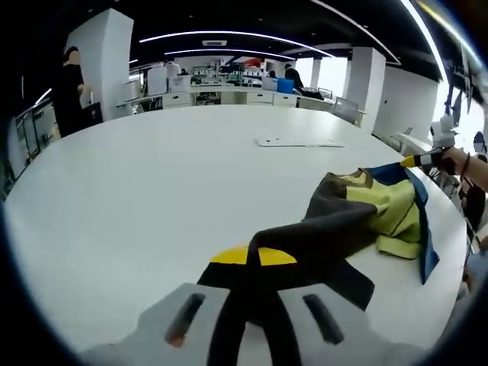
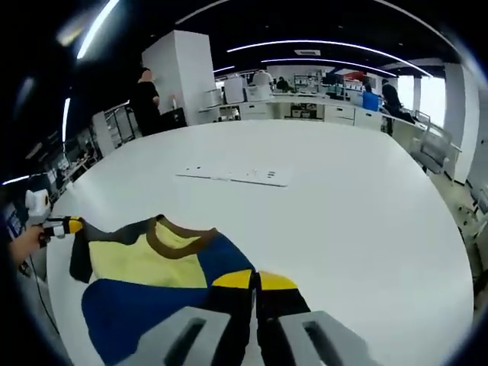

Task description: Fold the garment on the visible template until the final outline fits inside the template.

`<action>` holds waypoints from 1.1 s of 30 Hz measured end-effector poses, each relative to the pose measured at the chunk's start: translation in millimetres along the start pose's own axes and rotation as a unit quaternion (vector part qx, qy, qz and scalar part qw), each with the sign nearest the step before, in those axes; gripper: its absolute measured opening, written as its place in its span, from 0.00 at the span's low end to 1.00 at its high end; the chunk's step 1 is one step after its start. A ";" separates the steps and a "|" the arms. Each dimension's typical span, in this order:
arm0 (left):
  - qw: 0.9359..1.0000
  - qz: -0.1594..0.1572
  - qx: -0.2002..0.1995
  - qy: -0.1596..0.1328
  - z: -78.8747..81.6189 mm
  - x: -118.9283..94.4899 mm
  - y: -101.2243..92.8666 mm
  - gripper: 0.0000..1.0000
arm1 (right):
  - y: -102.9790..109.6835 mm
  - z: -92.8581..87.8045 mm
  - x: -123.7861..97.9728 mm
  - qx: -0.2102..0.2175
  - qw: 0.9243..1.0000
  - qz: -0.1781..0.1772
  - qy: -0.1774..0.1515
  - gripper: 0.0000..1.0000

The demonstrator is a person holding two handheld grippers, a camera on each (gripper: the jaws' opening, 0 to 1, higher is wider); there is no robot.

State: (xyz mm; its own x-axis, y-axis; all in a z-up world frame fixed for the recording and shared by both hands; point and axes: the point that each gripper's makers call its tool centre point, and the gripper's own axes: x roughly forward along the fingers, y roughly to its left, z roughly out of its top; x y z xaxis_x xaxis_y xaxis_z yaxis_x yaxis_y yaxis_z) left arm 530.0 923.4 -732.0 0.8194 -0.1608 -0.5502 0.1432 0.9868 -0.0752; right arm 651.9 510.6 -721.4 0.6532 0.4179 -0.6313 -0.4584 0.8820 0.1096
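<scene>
The garment [image 1: 381, 206], made of dark grey, yellow-green and blue panels, lies bunched on the white table [image 1: 152, 198]. My left gripper [image 1: 253, 256] is shut on a dark grey part of it that runs down between the yellow tips. The right gripper [image 1: 418, 161] comes in from the right, pinching the blue far edge. In the right gripper view the garment [image 2: 152, 263] shows a brown collar, and my right gripper [image 2: 256, 280] is shut on its blue and dark edge. The left gripper [image 2: 65, 226] holds the grey end at the left. A flat white template sheet [image 2: 236, 174] lies farther out, apart from the garment.
The template sheet [image 1: 297, 142] lies past the middle of the table. A person in black [image 2: 145, 99] stands by a white pillar [image 2: 187, 72] beyond the table. Desks and counters [image 1: 229, 95] line the far side. A hand [image 1: 457, 162] holds the right gripper near the table's edge.
</scene>
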 end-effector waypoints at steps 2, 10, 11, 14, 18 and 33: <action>1.000 0.007 0.003 0.006 -1.5 2.9 5.4 0.00 | -2.3 -1.7 3.9 0.002 1.000 -0.002 0.007 0.00; 1.000 0.023 -0.007 0.009 2.5 12.5 24.5 0.00 | -7.5 -6.2 11.3 -0.007 1.000 -0.009 0.015 0.00; 1.000 0.024 -0.008 0.006 4.2 13.8 25.4 0.00 | -8.2 -6.9 11.9 -0.007 1.000 -0.009 0.016 0.00; 1.000 0.030 -0.009 0.003 8.4 19.6 28.6 0.00 | -6.8 -8.5 11.9 -0.006 1.000 -0.006 0.016 0.00; 0.998 0.037 0.040 -0.019 19.7 20.2 23.3 0.00 | -2.3 -5.2 7.7 -0.014 1.000 0.000 0.006 0.00; 0.998 -0.009 0.007 -0.065 37.7 -7.9 -21.6 0.44 | 46.4 5.8 -30.1 0.005 0.999 0.027 -0.045 0.50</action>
State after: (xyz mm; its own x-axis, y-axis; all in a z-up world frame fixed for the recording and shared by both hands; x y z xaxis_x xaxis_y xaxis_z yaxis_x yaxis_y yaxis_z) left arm 541.3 902.8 -694.6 0.8814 -0.1809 -0.4364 0.1657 0.9835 -0.0731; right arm 614.5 540.2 -692.9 0.6796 0.4819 -0.5531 -0.4883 0.8598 0.1492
